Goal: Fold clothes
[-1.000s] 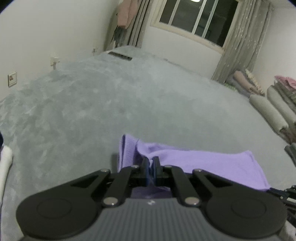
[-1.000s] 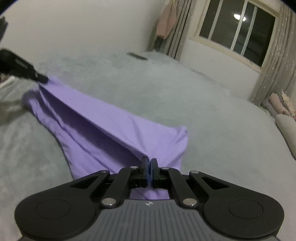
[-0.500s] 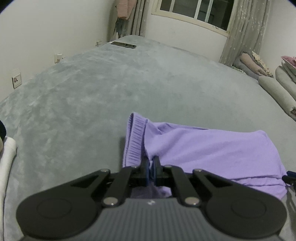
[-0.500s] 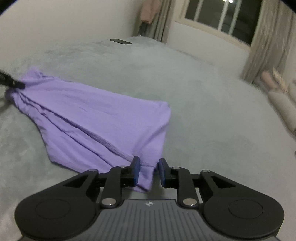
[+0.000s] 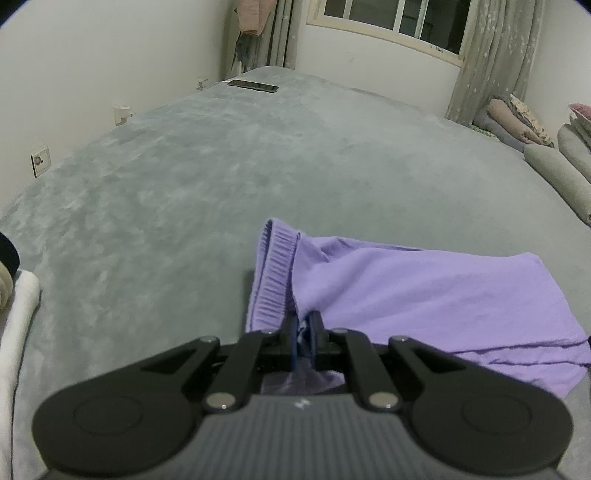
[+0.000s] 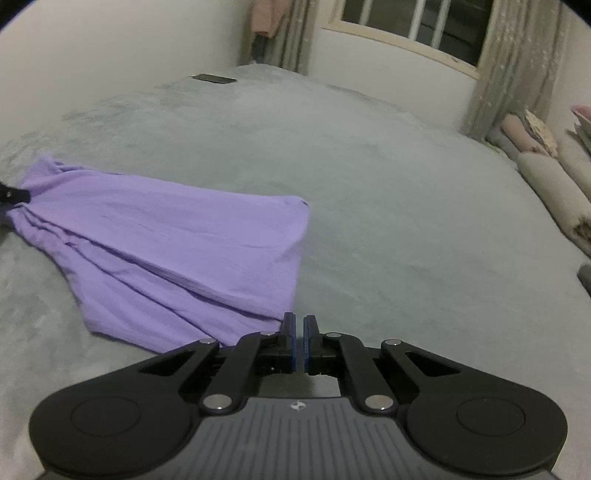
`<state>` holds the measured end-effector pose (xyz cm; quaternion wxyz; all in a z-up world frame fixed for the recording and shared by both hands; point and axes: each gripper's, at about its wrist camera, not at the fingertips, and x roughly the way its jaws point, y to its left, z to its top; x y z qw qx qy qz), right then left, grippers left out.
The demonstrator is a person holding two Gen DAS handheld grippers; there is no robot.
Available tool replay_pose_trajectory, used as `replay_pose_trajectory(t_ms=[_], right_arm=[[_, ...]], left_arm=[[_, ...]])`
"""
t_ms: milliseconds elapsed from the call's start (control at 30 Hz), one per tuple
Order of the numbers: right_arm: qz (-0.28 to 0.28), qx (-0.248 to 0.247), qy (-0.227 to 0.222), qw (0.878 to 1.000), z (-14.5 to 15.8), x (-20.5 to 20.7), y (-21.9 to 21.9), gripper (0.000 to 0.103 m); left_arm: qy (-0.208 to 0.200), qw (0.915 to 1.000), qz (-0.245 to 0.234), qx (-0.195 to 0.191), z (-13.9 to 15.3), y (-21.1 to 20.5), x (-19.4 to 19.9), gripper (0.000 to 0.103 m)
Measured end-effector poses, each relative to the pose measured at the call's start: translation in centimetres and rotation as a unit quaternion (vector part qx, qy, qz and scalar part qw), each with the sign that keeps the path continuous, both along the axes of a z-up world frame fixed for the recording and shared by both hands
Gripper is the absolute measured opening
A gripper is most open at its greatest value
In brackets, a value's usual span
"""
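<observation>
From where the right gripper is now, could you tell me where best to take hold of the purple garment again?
Probably the near right corner of the purple garment, just left of the right gripper, coming in low from the near side: its layered edges meet there. The left gripper already pinches the ribbed end.

Each view looks forward and downward along its own gripper, low over a grey plush bed cover (image 5: 221, 177), facing the far wall with its dark window (image 5: 406, 18). The left wrist camera sits close behind the left gripper (image 5: 303, 328), at the near left end of a flat purple knit garment (image 5: 424, 295). The right wrist camera sits behind the right gripper (image 6: 299, 332), just off that garment's (image 6: 166, 240) right end. Both views share the garment, the bed and the window (image 6: 424, 26).
</observation>
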<state>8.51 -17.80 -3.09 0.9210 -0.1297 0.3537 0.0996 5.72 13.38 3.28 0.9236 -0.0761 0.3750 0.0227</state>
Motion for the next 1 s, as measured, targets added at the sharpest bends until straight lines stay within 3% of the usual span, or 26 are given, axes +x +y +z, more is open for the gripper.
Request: replay_pose_trajectory(t_ms=[100,267,400,500,600,667,733,900,1000], right_arm=[[-0.018,0.035,-0.002,0.999,0.1,0.1,-0.5,0.012],[-0.058,0.144,0.008,0.988,0.5,0.7,-1.6,0.036],[-0.093,0.213,0.024,0.972,-0.1,1.3,-1.9,0.039],[-0.103,0.233,0.039,0.966,-0.5,1.5,-1.8,0.041],[-0.103,0.238,0.042,0.965,-0.5,1.4,-1.6,0.04],[-0.1,0.235,0.045,0.966,-0.5,1.4,-1.7,0.021],[-0.099,0.221,0.044,0.969,-0.6,1.3,-1.6,0.014],[-0.099,0.205,0.034,0.973,0.0,1.1,-1.7,0.008],[-0.101,0.197,0.023,0.975,0.8,0.8,-1.8,0.007]], left_arm=[[0.0,0.9999,-0.002,0.011,-0.1,-0.3,0.0,0.007],[0.0,0.9999,-0.003,0.016,-0.1,-0.5,0.0,0.007],[-0.001,0.9997,-0.005,0.024,-0.2,-0.7,-0.1,0.007],[-0.001,0.9996,-0.006,0.027,-0.3,-0.7,-0.1,0.007],[0.0,0.9996,-0.006,0.029,-0.3,-0.7,-0.1,0.007],[0.0,0.9995,-0.007,0.03,-0.3,-0.8,-0.1,0.007],[-0.001,0.9995,-0.008,0.032,-0.3,-0.8,-0.1,0.007],[-0.001,0.9994,-0.01,0.034,-0.3,-0.9,-0.1,0.009],[-0.002,0.9993,-0.016,0.034,-0.3,-1.0,-0.2,0.014]])
